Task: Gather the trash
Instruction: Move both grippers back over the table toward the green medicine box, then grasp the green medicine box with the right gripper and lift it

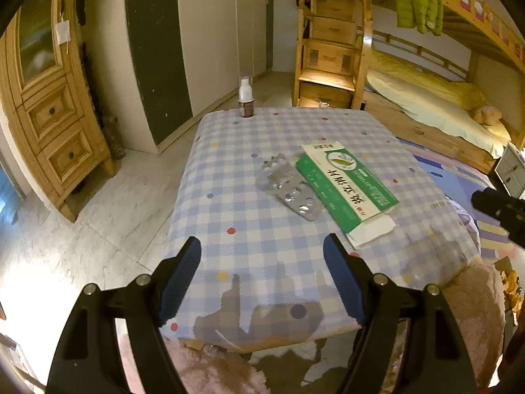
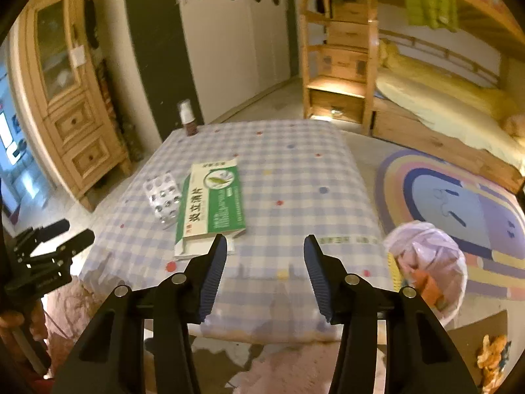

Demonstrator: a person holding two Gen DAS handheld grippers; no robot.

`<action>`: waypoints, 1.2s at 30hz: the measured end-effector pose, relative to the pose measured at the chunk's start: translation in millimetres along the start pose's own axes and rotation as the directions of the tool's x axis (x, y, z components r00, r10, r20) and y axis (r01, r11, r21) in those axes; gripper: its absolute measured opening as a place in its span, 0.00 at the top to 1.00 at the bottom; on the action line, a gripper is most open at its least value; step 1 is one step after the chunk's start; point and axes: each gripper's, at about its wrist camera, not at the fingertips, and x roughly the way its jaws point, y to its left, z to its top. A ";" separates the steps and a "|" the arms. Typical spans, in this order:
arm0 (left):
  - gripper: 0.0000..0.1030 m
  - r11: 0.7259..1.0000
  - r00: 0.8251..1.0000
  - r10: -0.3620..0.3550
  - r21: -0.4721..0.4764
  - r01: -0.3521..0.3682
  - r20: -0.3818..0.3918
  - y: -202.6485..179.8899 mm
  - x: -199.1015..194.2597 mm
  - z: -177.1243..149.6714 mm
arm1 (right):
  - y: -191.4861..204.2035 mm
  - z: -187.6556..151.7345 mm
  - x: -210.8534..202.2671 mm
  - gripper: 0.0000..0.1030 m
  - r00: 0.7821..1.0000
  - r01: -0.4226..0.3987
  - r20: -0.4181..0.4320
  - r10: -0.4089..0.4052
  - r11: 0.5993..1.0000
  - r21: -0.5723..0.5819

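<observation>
Trash lies near the middle of the desk [image 1: 229,262]: a green and white medicine box [image 1: 347,180] with silver pill sheets [image 1: 288,187] touching its left side. A small bottle [image 1: 246,98] stands at the far left corner. Left tongs [image 1: 262,256] and right tongs [image 2: 265,252] both hang apart over the near edge, holding nothing. A bin with a bag [image 2: 426,262] sits right of the desk.

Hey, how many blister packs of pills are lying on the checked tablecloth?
2. One blister pack lies against the green medicine box; the other blister pack partly overlaps it on the side away from the box. More could be hidden underneath.
</observation>
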 end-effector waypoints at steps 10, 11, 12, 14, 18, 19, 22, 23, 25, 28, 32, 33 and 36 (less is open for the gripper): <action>0.25 1.000 0.999 -0.012 -0.011 0.012 -0.033 1.6 21.3 -0.2 | 21.0 1.9 44.9 0.44 0.995 -0.040 -0.089 0.036 0.998 -0.043; 0.25 1.000 0.999 -0.012 -0.013 0.011 -0.035 1.9 23.4 0.5 | 22.8 3.3 50.5 0.41 0.994 -0.049 -0.098 0.044 0.998 -0.046; 0.25 1.000 0.999 -0.010 -0.014 0.009 -0.039 2.7 25.8 1.0 | 25.5 4.4 57.3 0.38 0.993 -0.053 -0.110 0.048 0.997 -0.051; 0.24 1.000 0.999 -0.001 -0.015 0.000 -0.045 4.4 30.0 2.1 | 28.6 5.7 68.2 0.32 0.990 -0.067 -0.125 0.060 0.996 -0.055; 0.13 0.999 0.998 0.025 -0.019 -0.026 -0.062 8.2 39.1 3.5 | 36.5 8.8 87.5 0.15 0.987 -0.084 -0.145 0.074 0.994 -0.064; 0.13 0.999 0.997 0.031 -0.022 -0.033 -0.067 9.2 41.4 3.4 | 39.3 9.6 92.2 0.15 0.987 -0.076 -0.150 0.065 0.995 -0.071; 0.13 0.998 0.995 0.045 -0.028 -0.048 -0.086 12.7 47.9 4.6 | 47.4 11.6 105.4 0.14 0.984 -0.076 -0.166 0.057 0.991 -0.107; 0.13 0.998 0.995 0.049 -0.030 -0.051 -0.088 14.0 48.6 4.7 | 50.6 11.9 109.6 0.14 0.984 -0.073 -0.170 0.053 0.990 -0.119; 0.13 0.998 0.995 0.049 -0.039 -0.053 -0.092 17.3 50.7 4.1 | 53.0 12.2 116.1 0.14 0.983 -0.072 -0.178 0.048 0.988 -0.135; 0.13 0.997 0.994 0.050 -0.056 -0.055 -0.097 23.1 53.1 3.8 | 53.1 13.0 126.6 0.13 0.980 -0.083 -0.191 0.059 0.989 -0.123; 0.13 0.995 0.993 0.062 -0.074 -0.070 -0.099 31.8 54.9 3.8 | 51.2 14.9 138.1 0.11 0.972 -0.104 -0.219 0.082 0.991 -0.089; 0.13 0.994 0.993 0.065 -0.079 -0.073 -0.100 33.7 54.6 3.5 | 52.1 15.0 139.0 0.11 0.973 -0.105 -0.216 0.083 0.990 -0.094; 0.13 0.994 0.993 0.065 -0.085 -0.073 -0.100 36.6 53.9 3.7 | 52.1 13.5 137.3 0.12 0.973 -0.105 -0.216 0.080 0.989 -0.103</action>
